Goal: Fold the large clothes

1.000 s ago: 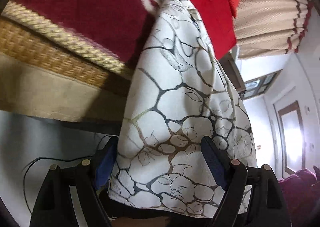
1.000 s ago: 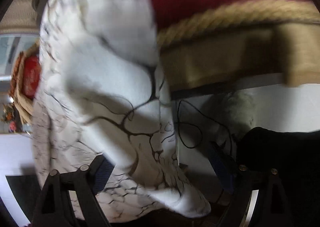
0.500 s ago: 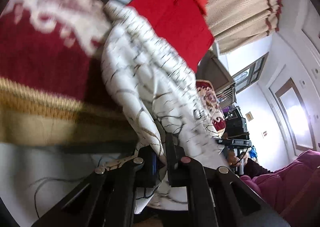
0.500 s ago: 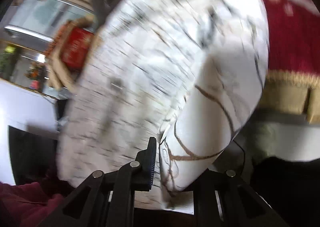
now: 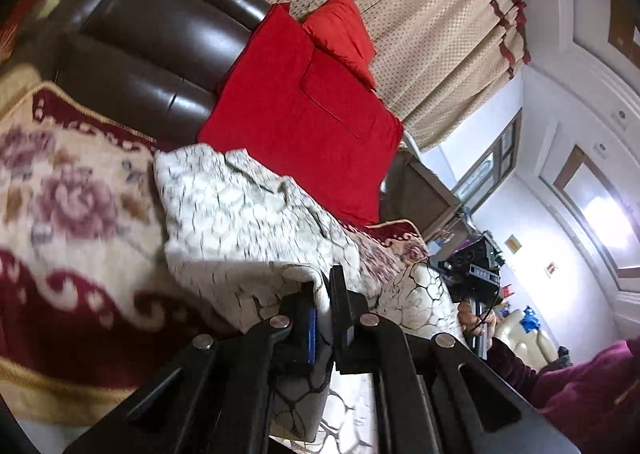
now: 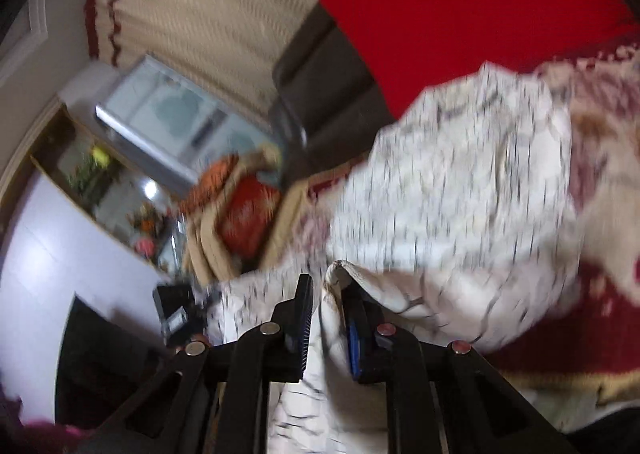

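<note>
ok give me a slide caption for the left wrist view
Left claw shut on the hem of a white crackle-print garment draped over a floral sofa cover, red cushions behind.

The garment point(image 5: 240, 214) is a cream cloth veined with dark branching lines. It lies rumpled on a red floral cover, bunching from the centre toward six o'clock, where its near edge rises in folds.

Brown leather sofa point(image 5: 160, 54), floral red-and-cream blanket point(image 5: 72, 222) over seat, white crackle-print garment point(image 5: 240, 214) and red cushions point(image 5: 300, 114) on it
</note>
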`<state>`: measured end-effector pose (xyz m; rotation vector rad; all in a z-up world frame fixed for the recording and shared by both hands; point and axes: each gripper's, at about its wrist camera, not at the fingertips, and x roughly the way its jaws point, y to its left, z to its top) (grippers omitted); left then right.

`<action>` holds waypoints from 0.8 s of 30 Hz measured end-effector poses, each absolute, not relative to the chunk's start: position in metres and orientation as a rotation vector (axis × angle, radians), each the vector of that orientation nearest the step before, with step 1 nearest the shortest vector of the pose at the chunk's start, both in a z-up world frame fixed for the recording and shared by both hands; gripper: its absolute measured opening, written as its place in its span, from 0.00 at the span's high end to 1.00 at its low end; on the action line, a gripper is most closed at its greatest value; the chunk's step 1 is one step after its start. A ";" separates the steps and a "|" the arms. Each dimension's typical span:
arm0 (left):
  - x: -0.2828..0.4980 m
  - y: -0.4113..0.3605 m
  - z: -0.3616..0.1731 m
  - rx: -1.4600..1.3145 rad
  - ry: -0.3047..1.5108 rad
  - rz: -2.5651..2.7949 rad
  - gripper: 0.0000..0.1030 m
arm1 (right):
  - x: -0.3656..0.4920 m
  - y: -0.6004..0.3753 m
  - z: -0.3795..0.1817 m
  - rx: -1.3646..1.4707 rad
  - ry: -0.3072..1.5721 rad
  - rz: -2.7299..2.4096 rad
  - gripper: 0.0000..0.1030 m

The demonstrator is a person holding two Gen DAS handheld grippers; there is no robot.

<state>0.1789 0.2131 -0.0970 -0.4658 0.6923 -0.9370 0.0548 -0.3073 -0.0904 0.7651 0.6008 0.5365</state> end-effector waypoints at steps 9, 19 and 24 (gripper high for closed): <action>0.287 0.185 -0.096 -0.466 0.768 -0.892 0.94 | 0.151 -0.387 -0.045 0.880 0.505 0.302 0.84; 0.276 0.175 -0.108 -0.417 0.776 -0.941 0.95 | 0.128 -0.330 -0.129 0.777 0.914 0.347 0.15; 0.259 0.177 -0.103 -0.382 0.776 -0.927 0.95 | 0.076 -0.311 -0.166 0.719 1.008 0.274 0.15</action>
